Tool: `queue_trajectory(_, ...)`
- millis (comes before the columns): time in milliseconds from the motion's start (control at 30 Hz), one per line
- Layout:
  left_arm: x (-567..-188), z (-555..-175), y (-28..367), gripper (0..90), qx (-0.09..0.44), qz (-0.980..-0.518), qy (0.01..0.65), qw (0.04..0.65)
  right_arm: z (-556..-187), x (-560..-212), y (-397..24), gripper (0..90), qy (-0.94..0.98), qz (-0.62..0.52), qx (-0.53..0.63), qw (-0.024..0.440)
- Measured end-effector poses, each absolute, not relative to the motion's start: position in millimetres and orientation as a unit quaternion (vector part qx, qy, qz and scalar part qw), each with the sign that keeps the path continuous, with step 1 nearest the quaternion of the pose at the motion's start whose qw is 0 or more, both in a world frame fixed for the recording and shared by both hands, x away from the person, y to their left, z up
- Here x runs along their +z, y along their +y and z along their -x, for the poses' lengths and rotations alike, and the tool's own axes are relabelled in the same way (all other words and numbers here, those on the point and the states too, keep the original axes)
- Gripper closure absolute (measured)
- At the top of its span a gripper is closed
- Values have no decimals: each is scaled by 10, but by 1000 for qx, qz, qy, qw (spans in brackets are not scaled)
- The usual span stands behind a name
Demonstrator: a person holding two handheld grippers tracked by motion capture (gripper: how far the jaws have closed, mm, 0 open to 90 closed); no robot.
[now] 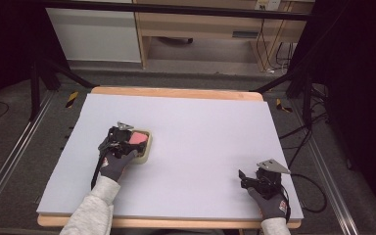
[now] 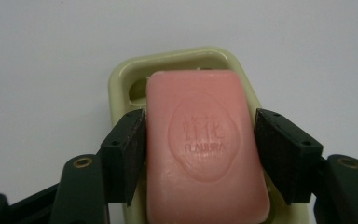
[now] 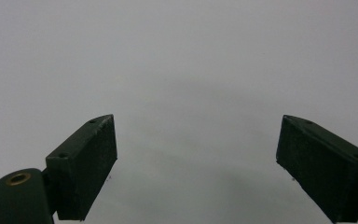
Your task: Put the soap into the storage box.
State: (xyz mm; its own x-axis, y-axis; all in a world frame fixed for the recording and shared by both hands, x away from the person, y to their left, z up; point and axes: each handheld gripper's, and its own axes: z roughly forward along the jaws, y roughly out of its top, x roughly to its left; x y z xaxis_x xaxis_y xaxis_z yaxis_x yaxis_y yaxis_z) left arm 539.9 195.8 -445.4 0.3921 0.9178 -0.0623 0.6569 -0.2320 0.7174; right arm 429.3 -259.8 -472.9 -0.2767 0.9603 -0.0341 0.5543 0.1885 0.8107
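You have one pink soap (image 2: 205, 144) lying in one dish (image 2: 121, 79) at the table's (image 1: 200, 127) left. Your left gripper (image 2: 200, 140) straddles the soap, left pad touching, right just clear. Your right gripper (image 3: 196, 158) stands spread, near right.

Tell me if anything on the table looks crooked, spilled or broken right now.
Nothing stands out. The pink soap bar lies flat in its pale green dish, whole and unmarked, with no spill on the white tabletop. The left tool straddles the bar; a thin gap shows at one side. The right tool is open over bare table.
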Motion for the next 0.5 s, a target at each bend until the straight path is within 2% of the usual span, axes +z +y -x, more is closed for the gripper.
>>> queue_trajectory(500,-4133,-5169,2119,252,189,-754,481,406,-4288,-4714,-2611,122,710,-533,356,292)
